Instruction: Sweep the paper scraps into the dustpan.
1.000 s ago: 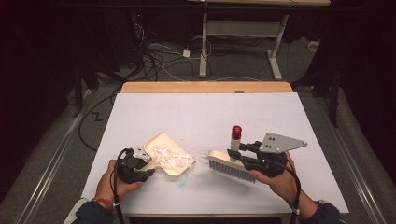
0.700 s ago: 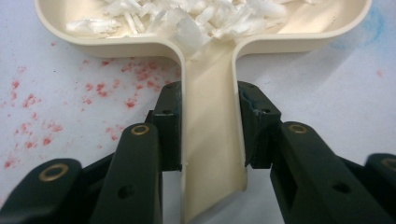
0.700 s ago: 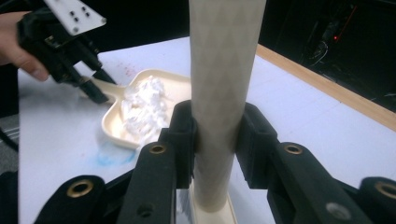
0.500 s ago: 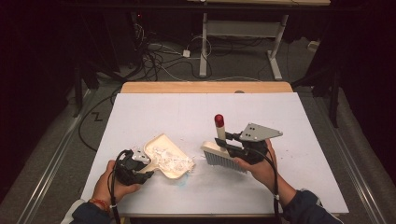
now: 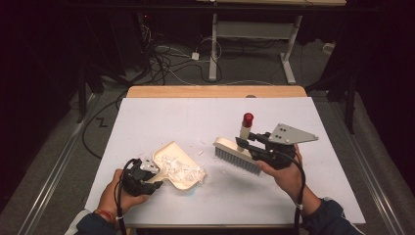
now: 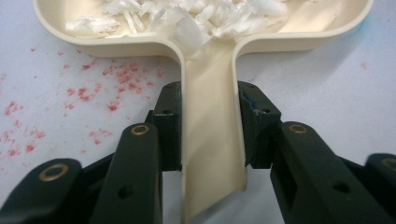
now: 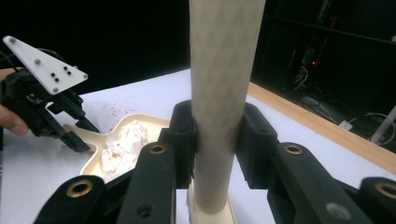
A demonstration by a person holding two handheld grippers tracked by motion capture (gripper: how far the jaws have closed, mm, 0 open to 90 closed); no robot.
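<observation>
High view, table: the white-covered table (image 5: 161, 117) carries a cream dustpan (image 5: 182, 172) at front left and a brush (image 5: 238, 152) at centre right, near each other but apart.
High view, left tongs: the left tongs (image 5: 147, 178), in the person's left hand (image 5: 117, 192), meet the dustpan's handle at its near end.
High view, scraps: white scraps (image 5: 178, 166) lie heaped in the pan; a few bits (image 5: 199, 152) lie on the table between pan and brush.
High view, right tongs: the right tongs (image 5: 244, 142), in the right hand (image 5: 286, 174), hold the brush by its upright, red-tipped handle, bristles pointing down.
Left gripper view, tongs: the left tongs (image 6: 208, 126) are pinching the dustpan's flat handle (image 6: 212, 140), one jaw on each edge.
Left gripper view, table: faint red specks (image 6: 100, 88) mark the sheet left of the handle.
Right gripper view, tongs: the right tongs (image 7: 217, 140) are pinching the brush's pale cylindrical handle (image 7: 222, 84), which stands upright.
Right gripper view, beyond: the dustpan (image 7: 116, 149) with its scraps lies to the left, the other gripper at its handle.
</observation>
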